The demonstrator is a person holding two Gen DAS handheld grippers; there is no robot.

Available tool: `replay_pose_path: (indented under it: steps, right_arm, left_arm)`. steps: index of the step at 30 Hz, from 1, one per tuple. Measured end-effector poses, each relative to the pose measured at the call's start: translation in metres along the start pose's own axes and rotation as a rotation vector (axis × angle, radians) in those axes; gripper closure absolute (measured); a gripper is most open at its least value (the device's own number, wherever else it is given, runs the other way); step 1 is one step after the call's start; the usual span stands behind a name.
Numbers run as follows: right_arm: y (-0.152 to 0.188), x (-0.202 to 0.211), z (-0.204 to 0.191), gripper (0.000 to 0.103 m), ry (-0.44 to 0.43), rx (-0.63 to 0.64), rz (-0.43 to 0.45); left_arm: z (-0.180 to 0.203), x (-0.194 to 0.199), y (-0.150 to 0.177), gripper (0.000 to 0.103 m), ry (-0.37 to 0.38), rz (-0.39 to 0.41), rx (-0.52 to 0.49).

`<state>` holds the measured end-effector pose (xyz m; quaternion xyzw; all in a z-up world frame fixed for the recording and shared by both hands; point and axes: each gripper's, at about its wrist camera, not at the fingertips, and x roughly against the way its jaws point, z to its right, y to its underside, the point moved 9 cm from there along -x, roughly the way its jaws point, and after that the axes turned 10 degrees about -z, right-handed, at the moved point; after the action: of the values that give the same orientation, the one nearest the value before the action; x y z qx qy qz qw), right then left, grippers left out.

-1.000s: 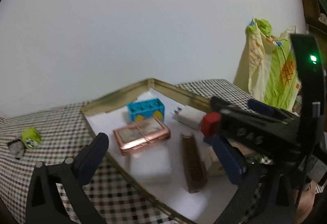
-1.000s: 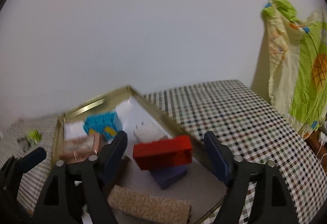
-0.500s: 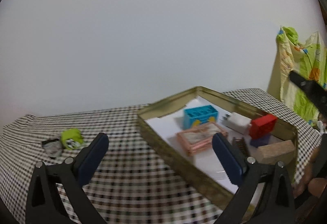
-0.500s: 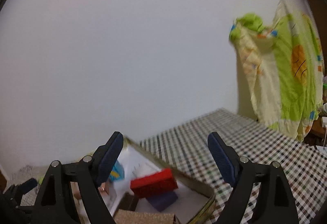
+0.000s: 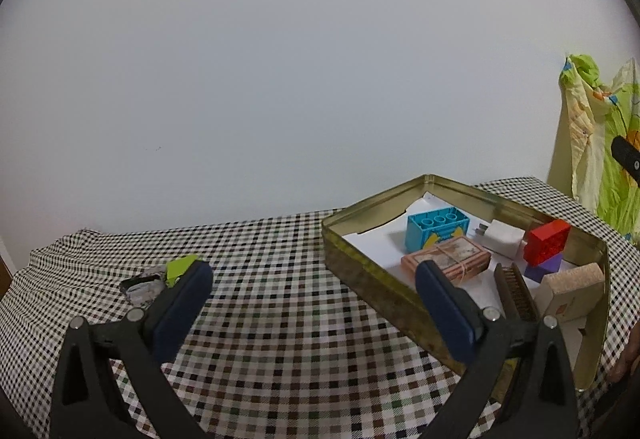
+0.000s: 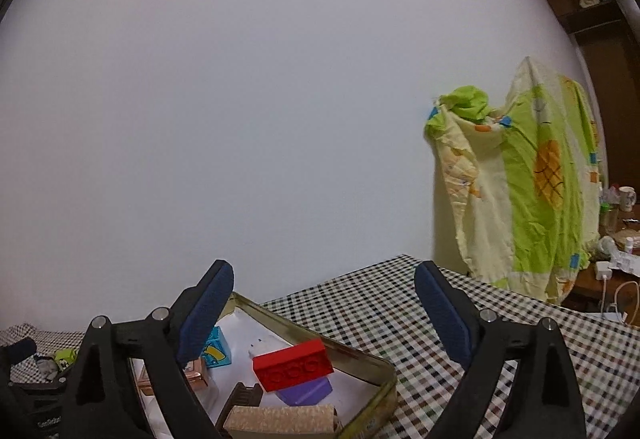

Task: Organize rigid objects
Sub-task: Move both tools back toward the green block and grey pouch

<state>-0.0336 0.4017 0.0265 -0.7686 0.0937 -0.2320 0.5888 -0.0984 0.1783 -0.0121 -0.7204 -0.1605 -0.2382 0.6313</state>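
Grippers [image 5: 312, 299] [image 6: 324, 303] both gaped empty; I judged the green toy [image 5: 180, 267] light, stiff, best pinched across its sides.

I see a table under a checked cloth [image 5: 280, 279]. On the cloth, at about three o'clock in my left wrist view, sits a gold tin tray [image 5: 360, 279], its near wall tarnished. Over at nine o'clock, well apart from the tray, lie a small lime-green toy [image 5: 180, 266] and, touching it, a clear plastic piece [image 5: 142, 285]. In my right wrist view the cloth runs on toward four o'clock, past the tray's corner [image 6: 384, 379].
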Motion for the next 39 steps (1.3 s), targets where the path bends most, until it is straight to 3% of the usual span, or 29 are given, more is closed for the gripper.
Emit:
replay_pose_path:
  steps: [11, 17, 21, 28, 39]
  right_arm:
    - [0.009, 0.014, -0.008, 0.009, 0.049, -0.009, -0.029]
    - [0.008, 0.041, -0.020, 0.009, 0.079, 0.046, 0.046]
    - [0.011, 0.049, -0.037, 0.009, 0.050, 0.056, 0.047]
    - [0.030, 0.039, -0.085, 0.009, -0.019, 0.053, -0.040]
    - [0.044, 0.040, -0.141, 0.009, -0.085, 0.088, -0.060]
  left_arm:
    - [-0.009, 0.006, 0.005, 0.001, 0.024, 0.009, 0.018]
    - [-0.023, 0.010, 0.006, 0.001, 0.015, 0.020, 0.029]
    - [-0.034, 0.010, 0.006, 0.001, -0.003, 0.028, 0.029]
    - [-0.057, 0.011, 0.008, 0.001, -0.027, 0.041, 0.028]
    - [-0.099, 0.008, 0.014, 0.001, -0.061, 0.033, 0.064]
